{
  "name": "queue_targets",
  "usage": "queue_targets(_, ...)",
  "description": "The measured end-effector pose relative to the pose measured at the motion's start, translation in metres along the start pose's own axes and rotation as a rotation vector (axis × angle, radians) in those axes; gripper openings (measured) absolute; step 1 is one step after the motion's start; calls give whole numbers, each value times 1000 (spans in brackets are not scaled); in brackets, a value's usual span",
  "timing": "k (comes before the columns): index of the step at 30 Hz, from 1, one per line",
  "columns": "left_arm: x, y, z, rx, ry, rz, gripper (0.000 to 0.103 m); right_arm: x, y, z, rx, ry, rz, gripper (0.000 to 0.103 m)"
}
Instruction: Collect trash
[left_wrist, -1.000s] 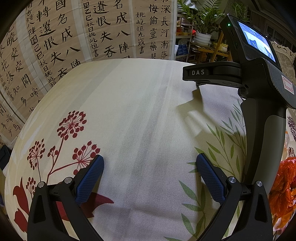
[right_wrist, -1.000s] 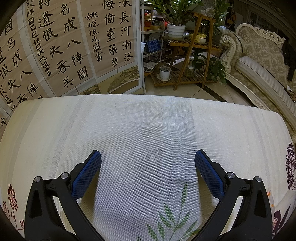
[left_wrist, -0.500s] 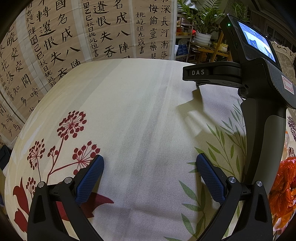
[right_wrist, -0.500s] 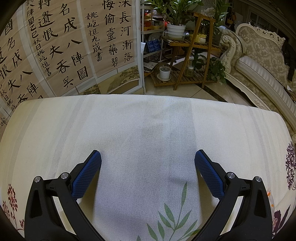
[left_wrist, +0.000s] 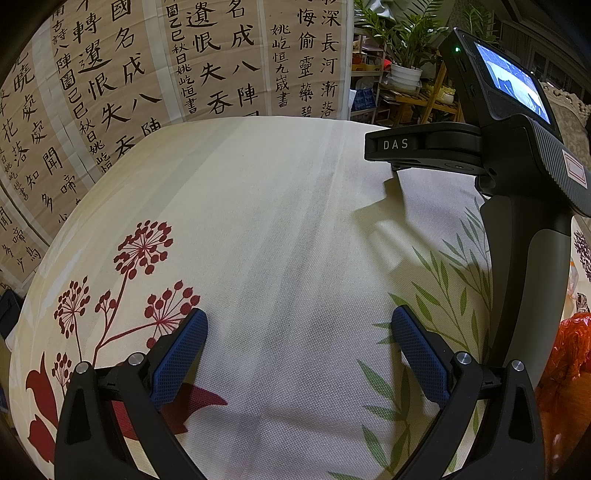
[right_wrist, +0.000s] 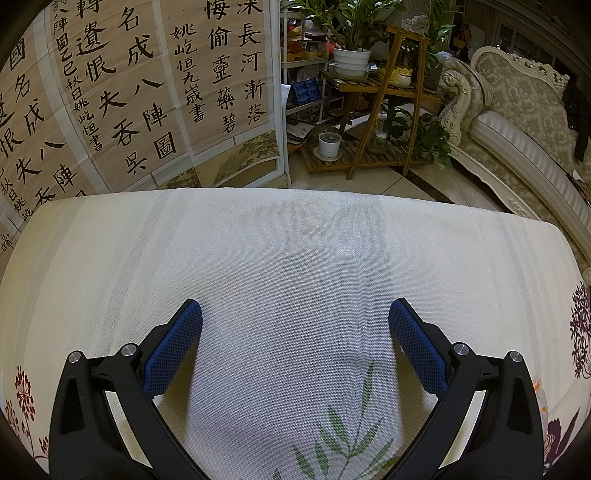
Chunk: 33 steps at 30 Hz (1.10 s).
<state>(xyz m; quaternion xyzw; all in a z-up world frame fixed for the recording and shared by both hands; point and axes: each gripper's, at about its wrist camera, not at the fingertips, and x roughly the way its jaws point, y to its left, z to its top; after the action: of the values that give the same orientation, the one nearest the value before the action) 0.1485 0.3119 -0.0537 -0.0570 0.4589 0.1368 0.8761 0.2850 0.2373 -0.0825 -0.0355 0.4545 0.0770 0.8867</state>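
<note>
L tongs (left_wrist: 299, 354) wide, R tongs (right_wrist: 295, 347) wide, both empty | orange plastic bag (left_wrist: 565, 373) at 4 o'clock: prob light, crinkly, slippery; pinch a fold | tabletop (right_wrist: 295, 240) otherwise bare

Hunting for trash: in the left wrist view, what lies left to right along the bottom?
Red flower print → left claw, open over bare tablecloth → green leaf print → right claw's handle → orange plastic bag.

Both wrist views low over shared tablecloth (left_wrist: 280, 229)
</note>
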Motion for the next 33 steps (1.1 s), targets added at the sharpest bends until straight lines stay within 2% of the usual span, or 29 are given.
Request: queue_targets(33,0,-1,0,0,1,0,98,0,1,2,0,1,0,99)
